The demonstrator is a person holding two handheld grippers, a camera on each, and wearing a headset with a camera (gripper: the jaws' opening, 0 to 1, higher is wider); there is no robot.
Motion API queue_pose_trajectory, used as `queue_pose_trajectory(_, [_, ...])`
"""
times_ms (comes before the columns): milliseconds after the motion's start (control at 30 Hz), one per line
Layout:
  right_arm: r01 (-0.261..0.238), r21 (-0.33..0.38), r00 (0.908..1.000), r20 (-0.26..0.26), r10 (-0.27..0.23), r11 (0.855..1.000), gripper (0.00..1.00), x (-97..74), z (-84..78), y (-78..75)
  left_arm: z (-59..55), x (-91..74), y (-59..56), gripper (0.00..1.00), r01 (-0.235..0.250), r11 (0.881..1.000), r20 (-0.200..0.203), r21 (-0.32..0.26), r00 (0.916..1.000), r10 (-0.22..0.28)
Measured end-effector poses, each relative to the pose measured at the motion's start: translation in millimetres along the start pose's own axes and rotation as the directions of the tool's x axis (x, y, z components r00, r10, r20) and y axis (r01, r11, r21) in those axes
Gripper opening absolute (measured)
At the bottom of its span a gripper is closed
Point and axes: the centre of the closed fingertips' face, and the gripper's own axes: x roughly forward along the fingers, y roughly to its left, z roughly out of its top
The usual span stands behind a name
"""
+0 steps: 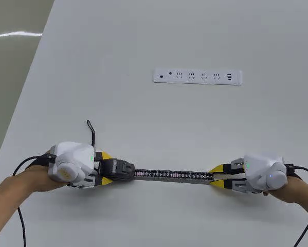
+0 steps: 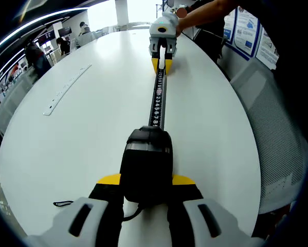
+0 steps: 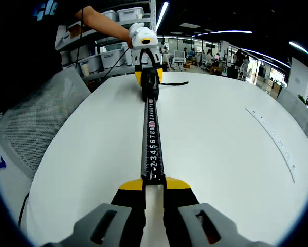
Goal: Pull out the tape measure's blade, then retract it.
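Clamping blade [image 1: 171, 175] — tip hidden (right gripper [image 1: 216, 176]).

Black tape measure [image 1: 118, 169], numbered blade [image 1: 171, 175], white table [image 1: 143, 118]

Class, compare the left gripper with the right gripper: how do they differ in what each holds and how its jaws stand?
The left gripper clamps the black case; the right gripper pinches the blade at its end. The left gripper's jaws stand wide; the right gripper's are nearly shut. Both have yellow-tipped jaws and face each other.

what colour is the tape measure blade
The blade is black with white numerals; right gripper view shows it best.
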Motion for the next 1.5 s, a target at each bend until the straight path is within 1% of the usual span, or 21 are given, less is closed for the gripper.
queue_pose_trajectory(200, [0.002,0.001,1.0000,-0.004,-0.002,1.000,0.10,-2.9,-3.2,-0.3,-0.1,0.2,0.1,0.28,0.001,1.000,-0.002,0.000,1.0000,-0.001])
queue_pose_trajectory(567, [0.014,0.013,0.9998,-0.017,-0.013,1.000,0.10,-11.4,-14.5,-0.9,0.3,1.0,0.2,0.28,0.004,1.000,-0.005,0.000,1.0000,-0.004])
queue_pose_trajectory(700, [0.011,0.019,0.9997,-0.021,-0.011,1.000,0.10,-13.2,-13.9,-0.3,0.3,0.9,0.2,0.28,0.004,1.000,-0.003,0.000,1.0000,-0.004])
queue_pose_trajectory(867, [0.015,0.019,0.9995,-0.028,-0.015,1.000,0.11,-11.3,-16.0,-2.3,0.6,1.2,0.0,0.28,0.003,1.000,-0.005,0.000,1.0000,-0.003])
queue_pose_trajectory(933, [0.009,0.023,0.9994,-0.035,-0.009,1.000,0.11,-10.9,-15.3,-1.7,0.7,1.2,-0.1,0.28,0.005,1.000,-0.005,-0.001,1.0000,-0.005])
queue_pose_trajectory(1067, [0.016,0.010,0.9986,-0.050,-0.015,1.000,0.12,-9.9,-14.3,-2.8,0.7,2.6,-0.1,0.29,0.010,1.000,-0.012,0.013,0.9999,-0.010])
queue_pose_trajectory(1367, [0.008,0.008,0.9962,-0.087,-0.007,1.000,0.13,-9.3,-14.5,-2.3,1.9,3.2,-0.7,0.30,0.017,1.000,-0.007,0.016,0.9998,-0.017])
queue_pose_trajectory(1400, [0.008,0.010,0.9955,-0.095,-0.007,1.000,0.13,-9.1,-15.2,-2.7,2.0,3.4,-0.8,0.30,0.017,1.000,-0.007,0.016,0.9998,-0.017])
queue_pose_trajectory(1433, [0.012,0.028,0.9946,-0.103,-0.009,1.000,0.13,-9.3,-16.4,-3.3,2.0,3.5,-0.5,0.30,0.016,1.000,-0.008,0.016,0.9998,-0.016])
queue_pose_trajectory(1500, [0.010,0.029,0.9939,-0.110,-0.007,1.000,0.14,-8.2,-15.2,-3.3,1.8,3.8,-0.2,0.30,0.015,1.000,-0.010,0.010,0.9998,-0.015])
